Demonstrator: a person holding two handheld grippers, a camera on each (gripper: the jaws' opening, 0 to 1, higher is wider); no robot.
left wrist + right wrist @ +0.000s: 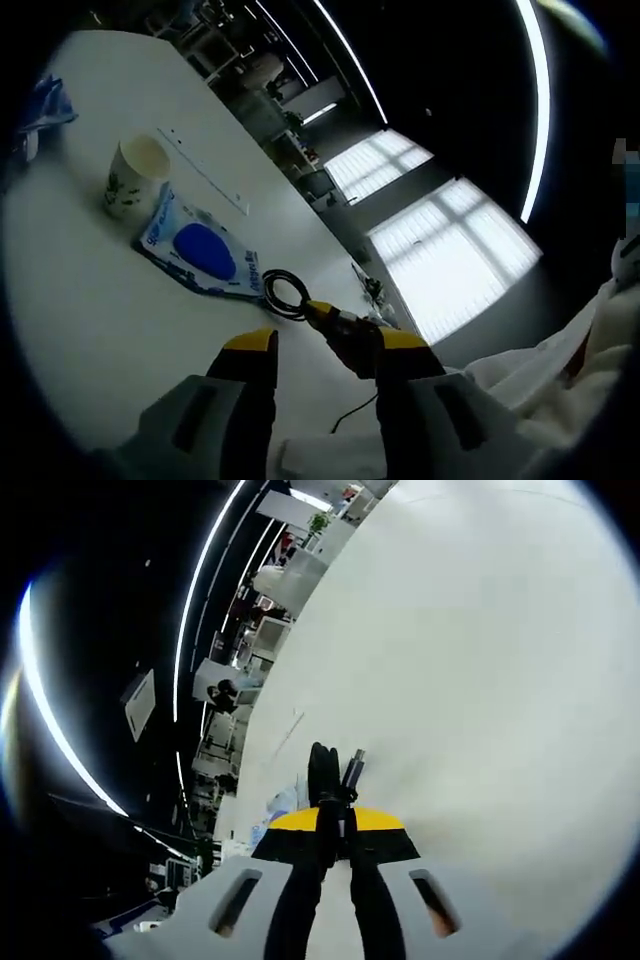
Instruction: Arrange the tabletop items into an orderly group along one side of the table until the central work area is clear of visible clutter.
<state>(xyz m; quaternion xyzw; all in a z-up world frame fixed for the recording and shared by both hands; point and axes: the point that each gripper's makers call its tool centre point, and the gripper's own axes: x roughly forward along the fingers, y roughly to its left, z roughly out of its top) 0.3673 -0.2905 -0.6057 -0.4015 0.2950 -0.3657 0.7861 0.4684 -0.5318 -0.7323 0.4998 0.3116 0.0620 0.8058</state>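
Note:
A paper cup (135, 180) with a leaf print stands on the white table (90, 320). A blue-and-white packet (200, 250) lies flat beside it. My left gripper (325, 342) is open, its yellow-tipped jaws held apart above the table. The right gripper (345, 330) comes in between them, holding a coiled black cable (285, 295) just past the packet's near corner. In the right gripper view, my right gripper (338, 820) is shut on the black cable (322, 770), whose metal plug (352, 767) sticks out ahead over the table (480, 680).
A blue crumpled item (45, 105) lies at the table's far left edge. A thin pale strip (205, 170) lies beyond the cup. A person's white sleeve (560, 370) sits at the right. Shelves and windows stand beyond the table.

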